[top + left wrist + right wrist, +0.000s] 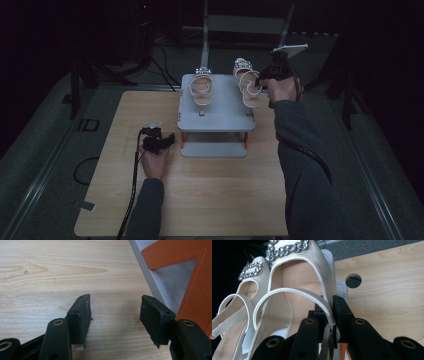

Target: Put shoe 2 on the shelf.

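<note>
the right gripper (261,80) is at the far right corner of the grey shoe rack (216,112), about one o'clock from the middle of the table (200,190). in the right gripper view its jaws are pinched on the thin heel strap (325,308) of a cream shoe (297,287), with the strap running between the two black pads. that shoe carries a sparkly buckle (287,247) at its toe and lies just beside the second cream shoe (249,280), which has the same kind of buckle. in the high view the held shoe (247,82) sits at the right side of the rack's top shelf, and the other shoe (201,86) lies on the same shelf at its eleven o'clock, apart from it.

the left gripper (159,142) rests low on the table at about nine o'clock from the rack, just beside its lower shelf. its jaws are spread with only bare wood between them, and an orange rack leg (197,282) stands close at their three o'clock.
</note>
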`<state>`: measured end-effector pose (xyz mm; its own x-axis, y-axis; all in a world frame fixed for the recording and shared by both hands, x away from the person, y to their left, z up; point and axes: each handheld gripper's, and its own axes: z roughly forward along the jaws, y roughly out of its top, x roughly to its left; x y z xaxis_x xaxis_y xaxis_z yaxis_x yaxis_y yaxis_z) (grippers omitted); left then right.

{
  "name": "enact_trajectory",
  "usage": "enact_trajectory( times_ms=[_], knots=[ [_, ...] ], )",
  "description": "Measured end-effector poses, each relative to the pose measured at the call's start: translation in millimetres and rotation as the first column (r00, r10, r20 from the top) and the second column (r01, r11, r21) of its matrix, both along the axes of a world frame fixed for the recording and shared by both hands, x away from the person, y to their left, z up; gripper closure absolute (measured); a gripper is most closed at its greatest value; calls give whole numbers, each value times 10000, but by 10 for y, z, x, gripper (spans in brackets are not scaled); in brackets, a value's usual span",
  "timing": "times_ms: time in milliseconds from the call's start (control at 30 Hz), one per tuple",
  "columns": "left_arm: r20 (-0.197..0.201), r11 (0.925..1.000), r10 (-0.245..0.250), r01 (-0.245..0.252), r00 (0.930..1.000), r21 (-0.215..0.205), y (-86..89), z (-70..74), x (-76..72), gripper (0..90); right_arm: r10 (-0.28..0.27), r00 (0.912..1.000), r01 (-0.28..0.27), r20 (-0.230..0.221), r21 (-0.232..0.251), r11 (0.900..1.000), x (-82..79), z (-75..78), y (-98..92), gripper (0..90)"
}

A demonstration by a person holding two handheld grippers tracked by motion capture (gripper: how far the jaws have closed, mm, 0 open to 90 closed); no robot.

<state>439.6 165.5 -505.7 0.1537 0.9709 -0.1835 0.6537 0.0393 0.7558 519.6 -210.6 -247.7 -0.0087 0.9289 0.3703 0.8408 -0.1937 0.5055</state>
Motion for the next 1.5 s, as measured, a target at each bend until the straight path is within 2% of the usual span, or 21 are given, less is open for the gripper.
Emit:
enact_trajectory(
  times_ms=[267,333,600,1500],
  knots=[
    [-13,10000,-12,12,10000,8,0,1,-4,425,145,9999,-145,-85,-25,9999,30,-39,135,834],
    [-14,10000,-13,13,10000,2,1,1,-4,425,182,9998,-181,-128,90,9998,35,-39,159,834],
    [-10,10000,-20,20,10000,-1,1,0,-5,424,382,9992,-382,-134,-69,9992,48,-32,287,833],
    [-2,9999,-59,59,10000,90,-13,1,-17,425,548,9982,-548,-263,1,9985,111,-61,558,833]
  ],
)
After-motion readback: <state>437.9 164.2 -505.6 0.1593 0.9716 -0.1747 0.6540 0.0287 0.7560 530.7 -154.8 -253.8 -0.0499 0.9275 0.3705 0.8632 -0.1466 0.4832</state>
